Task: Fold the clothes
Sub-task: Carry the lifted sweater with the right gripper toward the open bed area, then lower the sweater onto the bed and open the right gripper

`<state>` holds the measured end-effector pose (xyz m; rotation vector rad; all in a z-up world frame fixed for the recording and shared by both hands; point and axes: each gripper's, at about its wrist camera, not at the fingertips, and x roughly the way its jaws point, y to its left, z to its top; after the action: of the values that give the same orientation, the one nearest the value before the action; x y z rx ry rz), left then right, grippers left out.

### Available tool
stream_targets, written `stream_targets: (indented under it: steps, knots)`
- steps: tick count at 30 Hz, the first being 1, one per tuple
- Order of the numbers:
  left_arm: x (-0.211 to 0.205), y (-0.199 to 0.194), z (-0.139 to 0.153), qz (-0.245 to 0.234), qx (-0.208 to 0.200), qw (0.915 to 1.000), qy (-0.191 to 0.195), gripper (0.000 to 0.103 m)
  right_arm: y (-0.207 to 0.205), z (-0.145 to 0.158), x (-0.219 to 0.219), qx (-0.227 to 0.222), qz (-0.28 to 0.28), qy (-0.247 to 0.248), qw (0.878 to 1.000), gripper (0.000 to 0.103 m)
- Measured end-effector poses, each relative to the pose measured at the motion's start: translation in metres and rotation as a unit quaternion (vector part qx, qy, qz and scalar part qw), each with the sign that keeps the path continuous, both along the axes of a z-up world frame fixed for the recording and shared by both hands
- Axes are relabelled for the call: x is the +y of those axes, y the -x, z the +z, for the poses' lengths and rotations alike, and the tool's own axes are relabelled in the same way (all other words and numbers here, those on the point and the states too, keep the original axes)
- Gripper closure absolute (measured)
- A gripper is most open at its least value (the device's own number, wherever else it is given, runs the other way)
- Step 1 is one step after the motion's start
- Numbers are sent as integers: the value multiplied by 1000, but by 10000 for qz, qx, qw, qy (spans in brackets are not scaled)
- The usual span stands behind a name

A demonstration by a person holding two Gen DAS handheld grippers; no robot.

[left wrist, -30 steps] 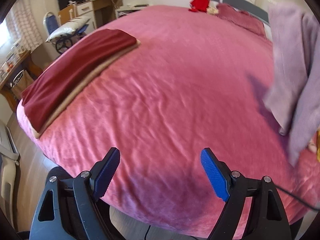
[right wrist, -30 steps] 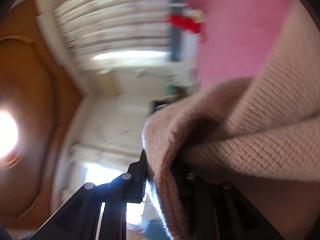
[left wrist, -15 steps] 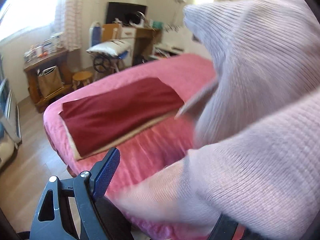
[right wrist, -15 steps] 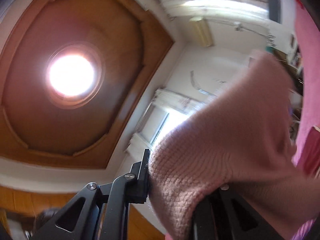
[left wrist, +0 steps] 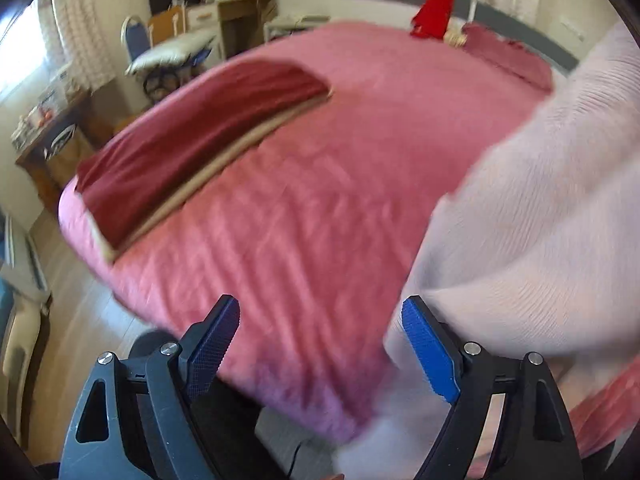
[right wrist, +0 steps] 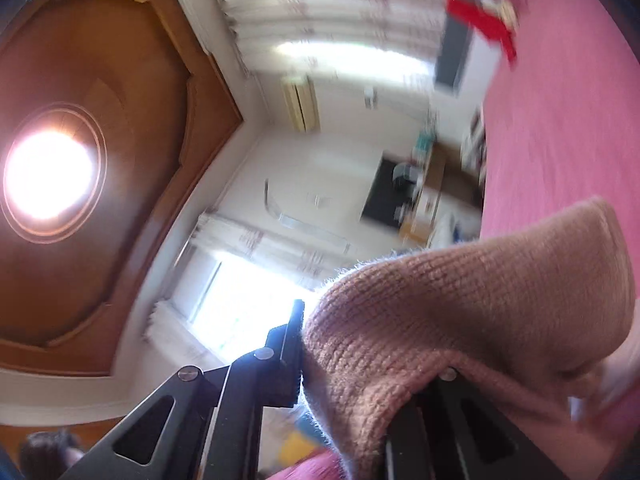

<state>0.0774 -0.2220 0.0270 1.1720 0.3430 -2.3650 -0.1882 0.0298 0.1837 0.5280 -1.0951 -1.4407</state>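
Observation:
A pale pink knit sweater (left wrist: 540, 216) hangs in the air over the right side of the pink bed (left wrist: 320, 184). In the right wrist view the same sweater (right wrist: 480, 312) looks tan and bunches over the fingers. My right gripper (right wrist: 344, 364) is shut on a fold of it, tilted up toward the ceiling. My left gripper (left wrist: 320, 340) is open and empty above the bed's near edge, with the sweater's hanging edge just beyond its right finger (left wrist: 428, 348).
A folded dark red garment on a beige one (left wrist: 200, 144) lies on the bed's left side. A red cloth (left wrist: 432, 12) and pillow (left wrist: 508, 56) are at the headboard. A desk and chair (left wrist: 168, 52) stand left; wooden floor (left wrist: 80, 320) below.
The sweater swung across the left wrist view, covering it half a second ago, and now hangs at the right. The right gripper kept its hold while swinging upward and turning.

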Motion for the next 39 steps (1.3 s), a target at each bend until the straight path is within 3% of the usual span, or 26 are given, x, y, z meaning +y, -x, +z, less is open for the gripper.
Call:
stream_targets:
  steps: [2, 4, 6, 8, 11, 12, 14, 17, 23, 26, 29, 31, 33, 35, 39]
  knots:
    - [3, 12, 7, -46, 116, 9999, 115, 18, 29, 18, 37, 499, -872, 150, 9948, 91]
    - [1, 25, 7, -16, 98, 9998, 165, 18, 44, 17, 79, 709, -1721, 11, 9825, 89]
    - [1, 39, 1, -2, -20, 9999, 123, 18, 59, -6, 121, 398, -2490, -728, 9650, 79]
    - [0, 49, -13, -45, -142, 9999, 72, 18, 75, -58, 154, -351, -2741, -1780, 9444, 72]
    - [5, 67, -37, -201, -418, 9989, 25, 18, 88, -153, 204, -1771, -2847, -3212, 8857, 69]
    - [8, 73, -44, -267, -503, 9984, 14, 18, 87, -190, 223, -2352, -2811, -3509, 8617, 70]
    - [16, 87, -55, -399, -593, 9974, 14, 18, 65, -251, 260, -3277, -2867, -3201, 8414, 69]
    - [29, 109, -66, -595, -645, 9961, 18, 18, 31, -299, 278, -3683, -2832, -2757, 8415, 68]
    - [51, 153, -87, -727, -907, 9919, 519, 18, -25, -272, 164, -2914, -2222, -3699, 8538, 67]
    - [46, 160, -97, -715, -958, 9926, 212, 18, -20, -267, 146, -2661, -2095, -3916, 8555, 66]
    - [39, 165, -99, -627, -945, 9936, 9, 18, -5, -257, 185, -2870, -2457, -3746, 8467, 66]
    - [34, 167, -98, -587, -895, 9942, -100, 18, -26, -251, 217, -3141, -2847, -3643, 8292, 61]
    - [30, 167, -96, -518, -853, 9950, -79, 18, -27, -247, 244, -3234, -3201, -3725, 8088, 44]
    - [29, 168, -97, -468, -857, 9952, 31, 17, -32, -240, 259, -3149, -3423, -4069, 7862, 39]
    - [36, 174, -101, -474, -926, 9944, 168, 17, -39, -244, 262, -3064, -3169, -3912, 8079, 27]
